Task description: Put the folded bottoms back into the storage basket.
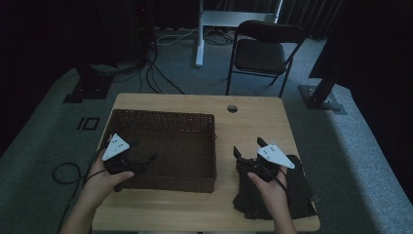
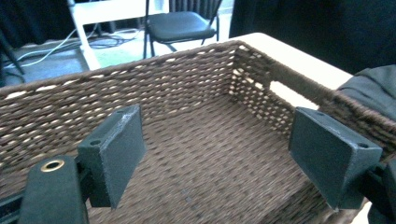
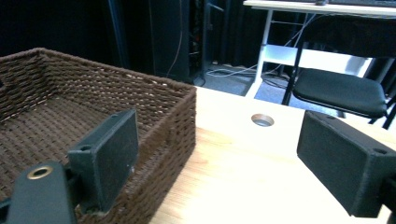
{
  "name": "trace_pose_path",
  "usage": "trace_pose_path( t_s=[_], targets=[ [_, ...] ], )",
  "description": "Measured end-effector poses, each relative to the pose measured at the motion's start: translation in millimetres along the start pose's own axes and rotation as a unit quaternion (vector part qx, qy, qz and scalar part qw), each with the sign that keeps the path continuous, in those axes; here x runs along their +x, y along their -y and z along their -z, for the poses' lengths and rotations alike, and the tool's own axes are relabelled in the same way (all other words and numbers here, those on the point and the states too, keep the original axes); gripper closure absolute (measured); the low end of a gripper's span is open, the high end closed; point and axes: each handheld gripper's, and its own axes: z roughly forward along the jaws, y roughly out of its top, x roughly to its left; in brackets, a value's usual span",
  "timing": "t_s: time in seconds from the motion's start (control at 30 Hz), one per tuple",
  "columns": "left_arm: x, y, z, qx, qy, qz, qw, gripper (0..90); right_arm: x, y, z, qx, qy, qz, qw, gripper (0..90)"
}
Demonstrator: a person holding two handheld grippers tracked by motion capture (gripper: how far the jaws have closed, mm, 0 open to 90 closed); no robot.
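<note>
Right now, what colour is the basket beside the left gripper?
Dark brown woven wicker; the basket shows best in the left gripper view.

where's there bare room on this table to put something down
Free: the basket floor, and the tabletop strip between the basket and the far right edge, around the round hole. Crowded: near right corner, under the dark cloth pile.

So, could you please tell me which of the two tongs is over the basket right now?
The left tongs: they hang open above the brown wicker basket, while the right tongs are over the dark cloth on the bare table.
</note>
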Motion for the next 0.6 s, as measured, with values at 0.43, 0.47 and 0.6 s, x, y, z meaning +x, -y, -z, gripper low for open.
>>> trace_pose_path(
  t_s=[0.43,0.47,0.6],
  targets=[
    [-31.2,-7.9,-24.4,0.003,0.045,-0.024,0.9987,19.1,-25.9,12.9,14.9,0.003,0.026,0.0,0.9996,13.0],
    [-34.0,-8.4,-26.7,0.004,0.05,-0.026,0.9984,19.1,-28.0,14.1,16.1,0.003,0.029,-0.002,0.9996,12.9],
    [-44.9,-10.6,-36.0,0.006,0.065,-0.031,0.9974,19.1,-36.7,18.7,21.3,0.009,0.036,-0.001,0.9993,12.7]
  ],
)
